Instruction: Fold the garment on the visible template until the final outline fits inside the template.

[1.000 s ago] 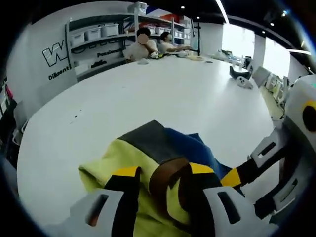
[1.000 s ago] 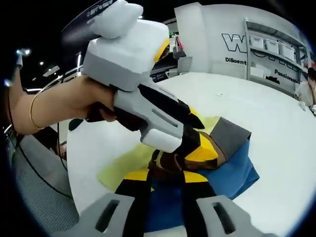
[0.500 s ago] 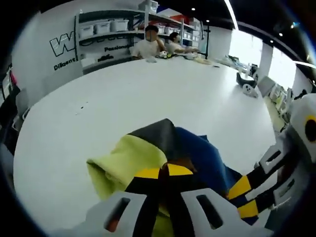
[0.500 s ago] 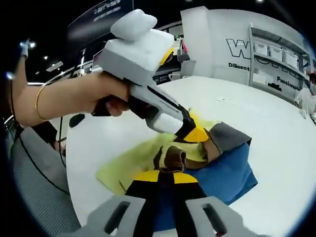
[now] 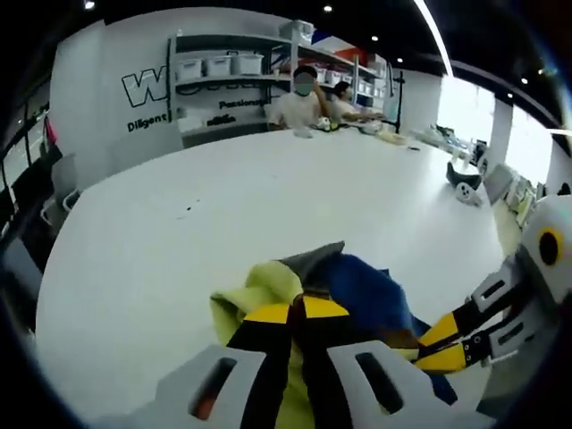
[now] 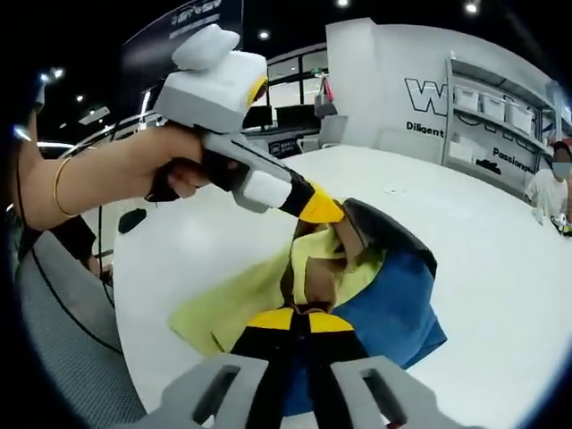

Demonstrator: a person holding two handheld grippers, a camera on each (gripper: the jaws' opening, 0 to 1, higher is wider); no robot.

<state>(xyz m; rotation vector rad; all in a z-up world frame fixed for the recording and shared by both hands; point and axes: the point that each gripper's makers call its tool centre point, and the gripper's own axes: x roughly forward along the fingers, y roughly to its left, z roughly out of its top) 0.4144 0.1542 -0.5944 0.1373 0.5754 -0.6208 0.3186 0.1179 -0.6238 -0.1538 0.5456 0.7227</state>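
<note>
Left gripper (image 5: pixel 299 308) and right gripper (image 6: pixel 299 315): fingers pinched shut on the garment (image 6: pixel 357 286), yellow, blue and grey, bunched and lifted from the white tabletop (image 5: pixel 223 206); beyond, shelves (image 5: pixel 223 71), seated people (image 5: pixel 304 98)

Garment (image 6: pixel 357 286) bunched on table (image 5: pixel 268 206), between both grippers; shelves (image 5: pixel 232 71) behind, seemingly far.

"Diligent" on white wall (image 6: pixel 393 80)
</note>
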